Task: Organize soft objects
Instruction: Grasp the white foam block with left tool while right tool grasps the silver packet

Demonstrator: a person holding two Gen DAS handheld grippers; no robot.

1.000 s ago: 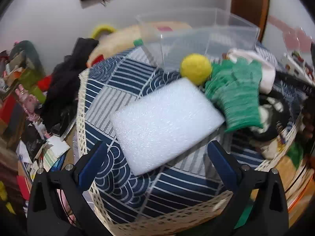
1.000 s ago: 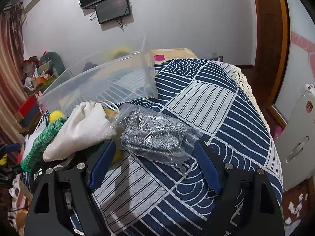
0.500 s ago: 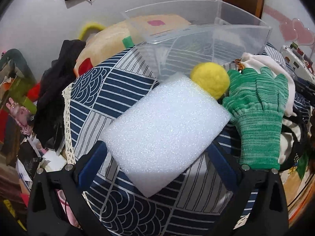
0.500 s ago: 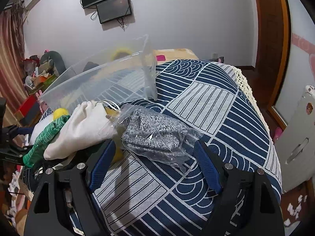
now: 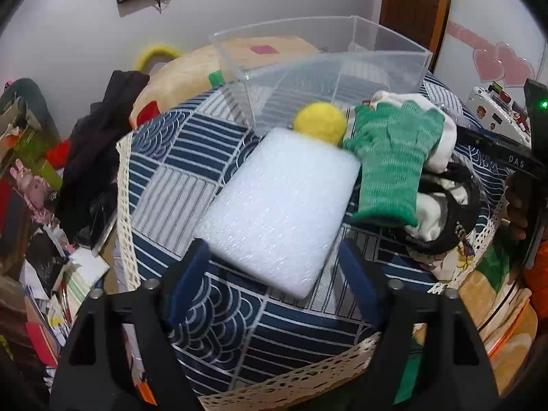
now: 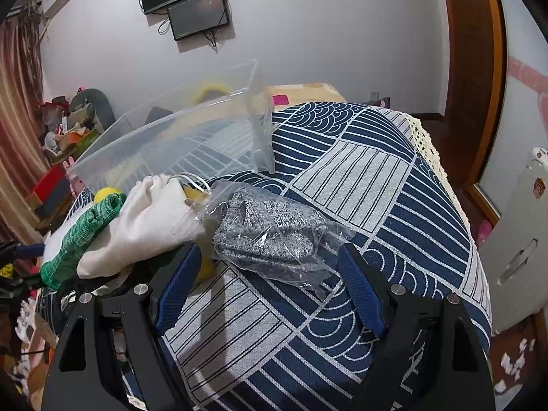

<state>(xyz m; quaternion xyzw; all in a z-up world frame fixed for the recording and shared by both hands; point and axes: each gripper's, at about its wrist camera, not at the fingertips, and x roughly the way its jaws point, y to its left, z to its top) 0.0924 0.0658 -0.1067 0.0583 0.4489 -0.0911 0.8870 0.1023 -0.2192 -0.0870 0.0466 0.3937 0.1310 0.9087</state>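
A white foam pad [image 5: 277, 205] lies on the blue patterned tablecloth [image 5: 178, 157]. My left gripper [image 5: 274, 257] is open, its blue fingers on either side of the pad's near end. A yellow ball [image 5: 320, 121], a green knit glove [image 5: 394, 157] and a white cloth bag [image 5: 441, 137] lie beside it. A clear plastic bin [image 5: 328, 68] stands behind. My right gripper [image 6: 269, 263] is open around the near edge of a clear bag of grey knit fabric [image 6: 270, 233]. The white bag [image 6: 147, 219] and the glove [image 6: 82, 236] lie to its left, the bin [image 6: 178, 147] behind.
The table's lace-trimmed edge [image 5: 125, 205] runs along the left; clutter and dark clothes [image 5: 92, 150] lie below it. A black-and-white item [image 5: 441, 215] lies right of the glove. A white cabinet [image 6: 513, 257] and a wooden door frame [image 6: 479, 68] stand to the right.
My left gripper has moved forward and lower, so the foam pad now sits between its fingers. My right gripper has barely moved.
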